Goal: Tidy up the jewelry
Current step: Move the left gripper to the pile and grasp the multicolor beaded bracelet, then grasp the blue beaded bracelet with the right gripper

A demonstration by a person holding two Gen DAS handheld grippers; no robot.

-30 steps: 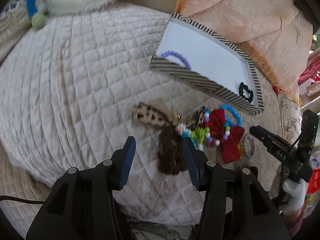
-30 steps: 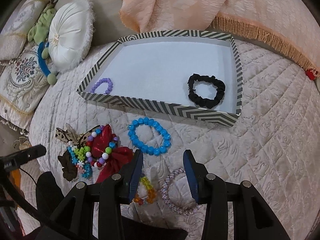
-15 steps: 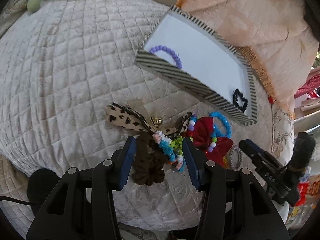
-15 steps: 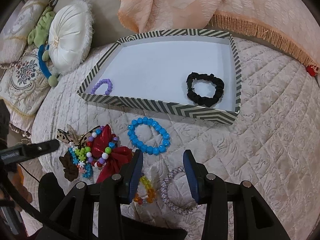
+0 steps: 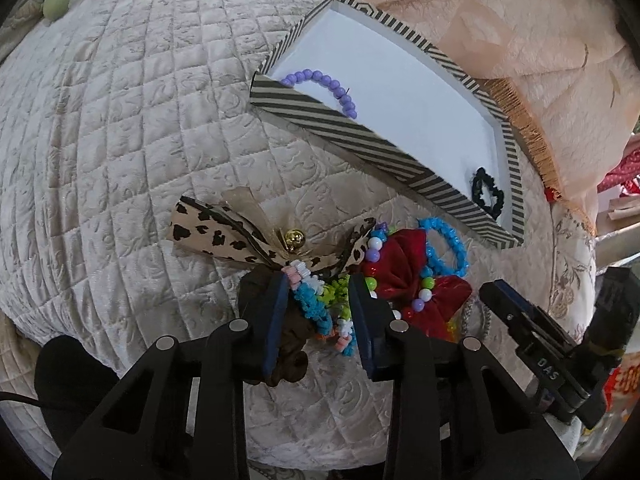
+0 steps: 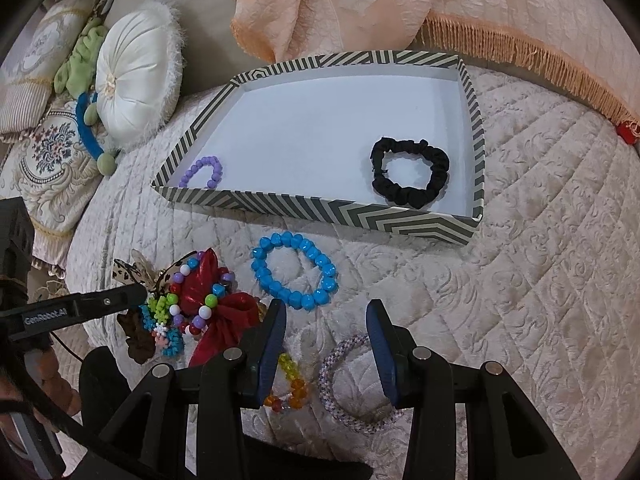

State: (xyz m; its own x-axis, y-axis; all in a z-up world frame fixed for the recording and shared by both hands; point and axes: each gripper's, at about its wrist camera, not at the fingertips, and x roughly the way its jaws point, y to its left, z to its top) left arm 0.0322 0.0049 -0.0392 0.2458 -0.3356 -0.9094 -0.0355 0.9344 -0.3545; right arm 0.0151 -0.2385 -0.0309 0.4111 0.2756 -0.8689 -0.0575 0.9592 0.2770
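My left gripper (image 5: 318, 286) points down into a pile of jewelry on the quilt, and its jaws are closing. A fuzzy bracelet (image 5: 312, 306) of blue, pink and green lies between its fingers and touches the left one. Around it lie a leopard-print bow (image 5: 212, 234), a brown scrunchie (image 5: 288, 356) and a red bow (image 5: 404, 264) ringed with beads. My right gripper (image 6: 326, 312) hovers open with nothing in it, above a pink woven bangle (image 6: 352, 384) and an orange-yellow bead bracelet (image 6: 288, 384). A blue bead bracelet (image 6: 294, 276) lies just ahead of it.
The striped tray (image 6: 320, 212) sits further back with a purple bead bracelet (image 6: 202, 172) and a black scrunchie (image 6: 410, 176) inside. A round white cushion (image 6: 136, 76) and a peach fringed throw (image 6: 360, 4) lie behind it. The quilted bed drops away at the left.
My left gripper has come forward and down over the pile, and its jaws have narrowed around the fuzzy bracelet. The right gripper has kept still.
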